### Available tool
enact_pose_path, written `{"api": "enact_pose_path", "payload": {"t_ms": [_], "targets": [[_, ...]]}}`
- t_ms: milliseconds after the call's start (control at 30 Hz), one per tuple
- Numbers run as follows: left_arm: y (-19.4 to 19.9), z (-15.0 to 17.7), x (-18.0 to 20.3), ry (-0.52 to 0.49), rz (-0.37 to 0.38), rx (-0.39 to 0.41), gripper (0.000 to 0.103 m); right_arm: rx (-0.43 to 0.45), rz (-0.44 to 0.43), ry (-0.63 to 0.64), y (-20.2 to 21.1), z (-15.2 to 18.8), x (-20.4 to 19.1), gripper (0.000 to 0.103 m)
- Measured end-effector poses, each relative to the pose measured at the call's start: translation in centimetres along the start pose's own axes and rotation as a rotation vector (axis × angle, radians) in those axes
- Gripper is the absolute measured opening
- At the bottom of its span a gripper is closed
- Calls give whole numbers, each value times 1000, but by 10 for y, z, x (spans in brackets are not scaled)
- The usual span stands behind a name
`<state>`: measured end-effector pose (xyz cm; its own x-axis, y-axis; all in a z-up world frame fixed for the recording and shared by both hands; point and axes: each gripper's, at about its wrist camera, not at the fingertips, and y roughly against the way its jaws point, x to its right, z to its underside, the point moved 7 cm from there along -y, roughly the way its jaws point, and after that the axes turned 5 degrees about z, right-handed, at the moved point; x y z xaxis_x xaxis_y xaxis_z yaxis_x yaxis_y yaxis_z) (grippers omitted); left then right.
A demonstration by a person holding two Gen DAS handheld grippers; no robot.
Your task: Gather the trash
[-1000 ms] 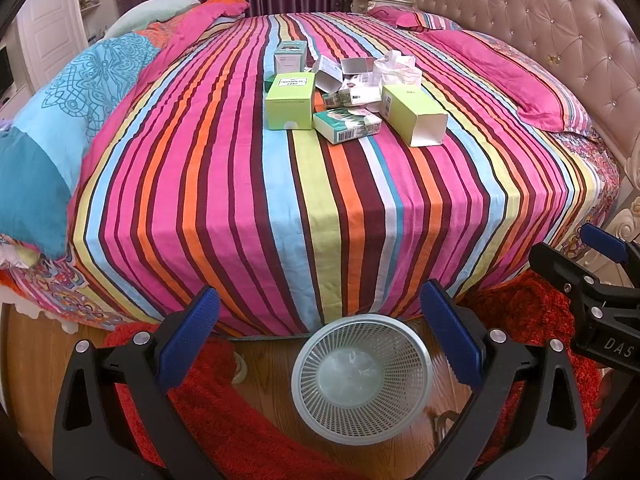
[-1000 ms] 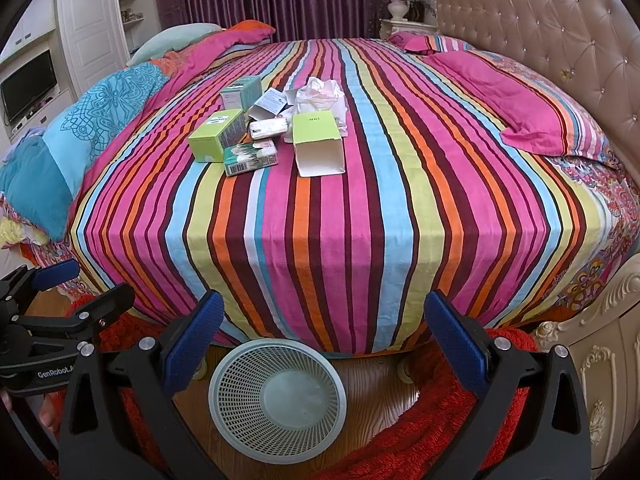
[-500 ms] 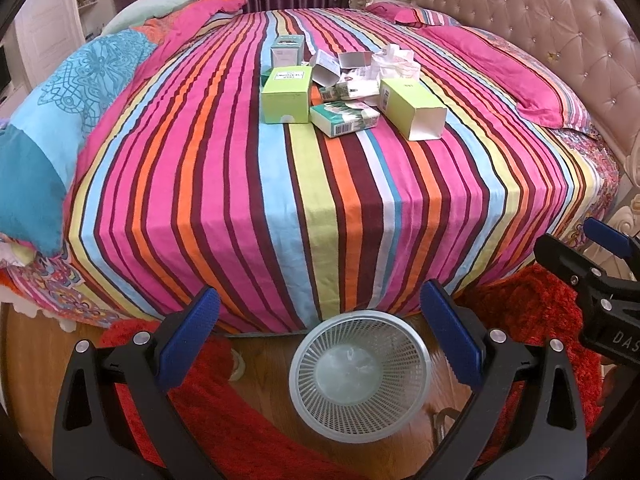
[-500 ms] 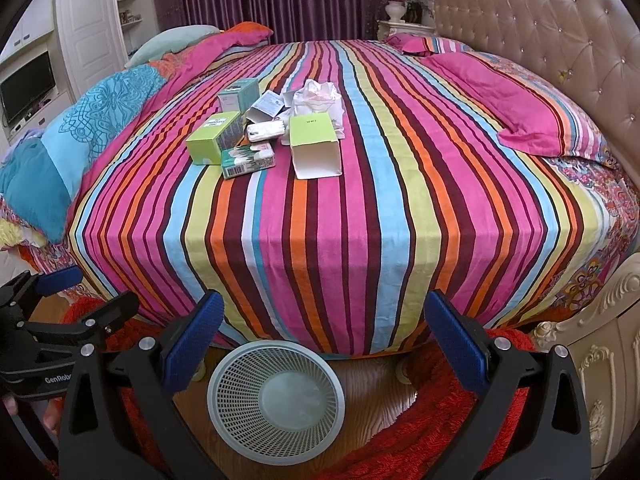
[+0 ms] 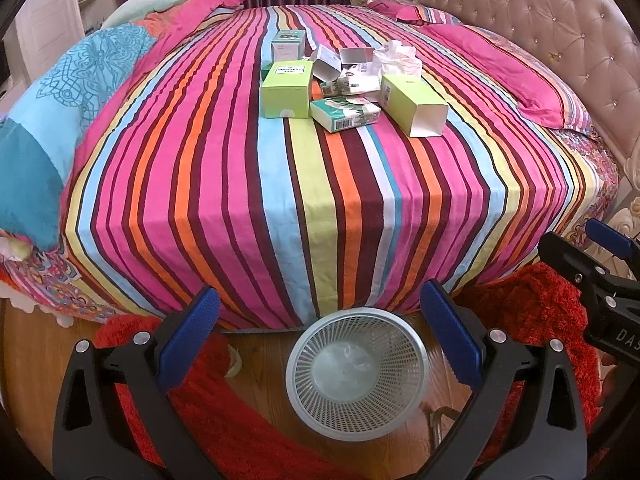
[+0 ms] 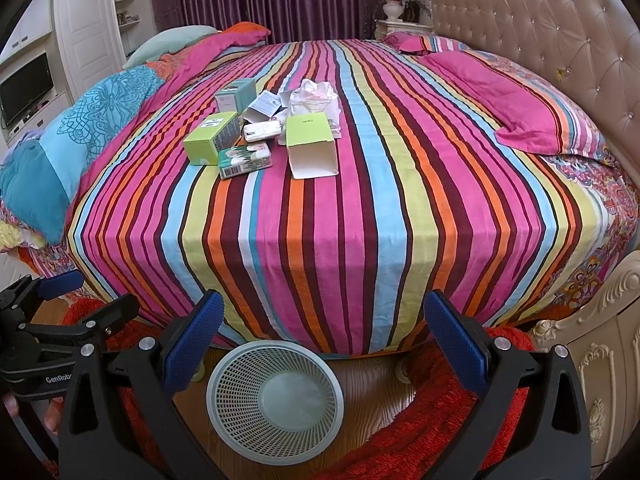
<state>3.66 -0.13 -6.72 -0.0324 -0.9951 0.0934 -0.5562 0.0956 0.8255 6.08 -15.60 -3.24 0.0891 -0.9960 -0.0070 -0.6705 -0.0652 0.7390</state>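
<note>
A little heap of trash sits in the middle of the big bed (image 5: pixel 320 184), which has a cover with bright stripes of pink, orange, blue and green. Going from left to right in the left wrist view, there is a lime green box (image 5: pixel 286 89) lying flat with a white label on top, but the words on it are too small to read. Just behind it stands a small teal box (image 5: pixel 288 45). Next comes a green and white packet (image 5: pixel 345 113) with a barcode on its end, touching the lime green box. Behind the packet are some torn white cartons (image 5: pixel 340 65) and crumpled white paper (image 5: pixel 394 59), all bunched together. On the right of the heap lies an open green box (image 5: pixel 412 105), and I can see the white inside through its open end. On the wood floor at the foot of the bed stands a round white basket (image 5: pixel 356 372) with lots of little holes, beside a fuzzy red rug (image 5: pixel 536 304). The left hand-held gripper (image 5: pixel 319 332) is spread wide with nothing in it, above the basket. The right hand-held gripper (image 6: pixel 323 336) is spread wide too, and holds nothing. In the left wrist view the right gripper's side shows the letters "DAS", and in the right wrist view the left gripper's side shows "GenRobo".
</note>
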Motion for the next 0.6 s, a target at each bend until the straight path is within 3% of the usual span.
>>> {"api": "enact_pose_path", "payload": {"t_ms": [600], "targets": [[-14, 2, -4, 23, 31, -30, 97, -23, -19, 0, -8, 2, -1, 96]]}}
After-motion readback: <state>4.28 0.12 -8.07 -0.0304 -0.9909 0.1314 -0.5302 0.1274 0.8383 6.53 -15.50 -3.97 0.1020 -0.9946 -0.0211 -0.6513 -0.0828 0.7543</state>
